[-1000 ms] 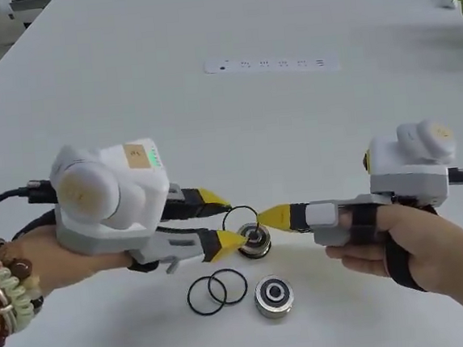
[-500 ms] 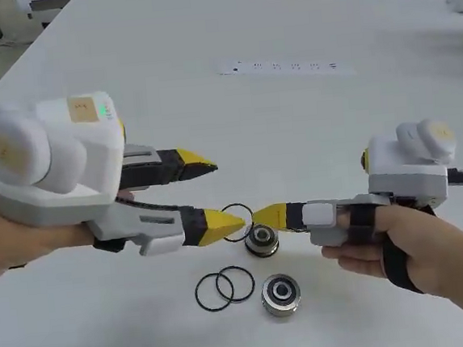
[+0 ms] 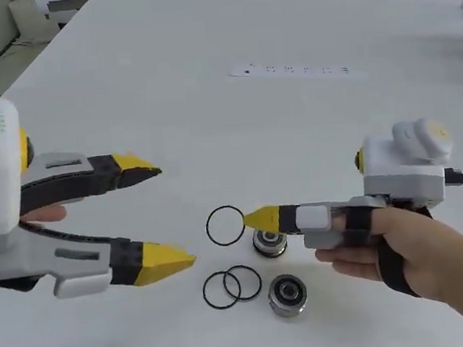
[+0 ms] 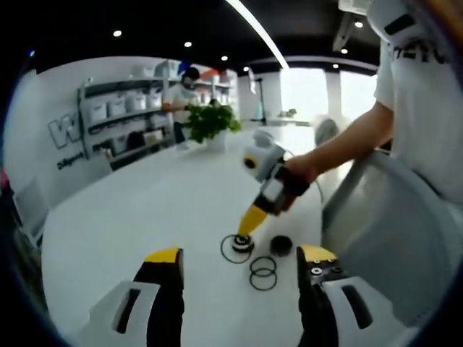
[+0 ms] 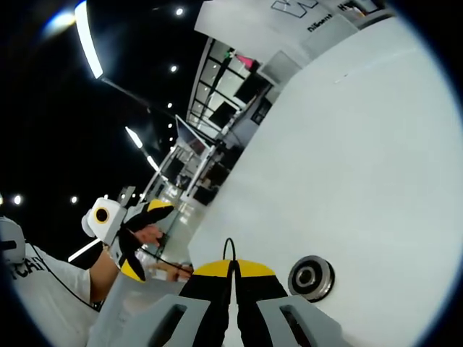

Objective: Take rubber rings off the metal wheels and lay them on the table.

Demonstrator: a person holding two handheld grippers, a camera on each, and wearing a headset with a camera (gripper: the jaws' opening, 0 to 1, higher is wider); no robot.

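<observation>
Right gripper (image 3: 256,218): jaws closed, a rubber ring (image 3: 224,225) pinched at the tips, just beside a metal wheel (image 3: 270,241).
Left gripper (image 3: 158,216): jaws spread wide, nothing held.
Table (image 3: 211,126): two loose rings (image 3: 233,285) overlapped, a second wheel (image 3: 288,292) just beside them.
Right gripper view: the pinched ring is seen edge-on, as a thin dark line.
Left gripper view: the same ring is seen as a full loop.
Change: since a second ago, the left gripper has been drawn back from the ring and opened wider.
</observation>
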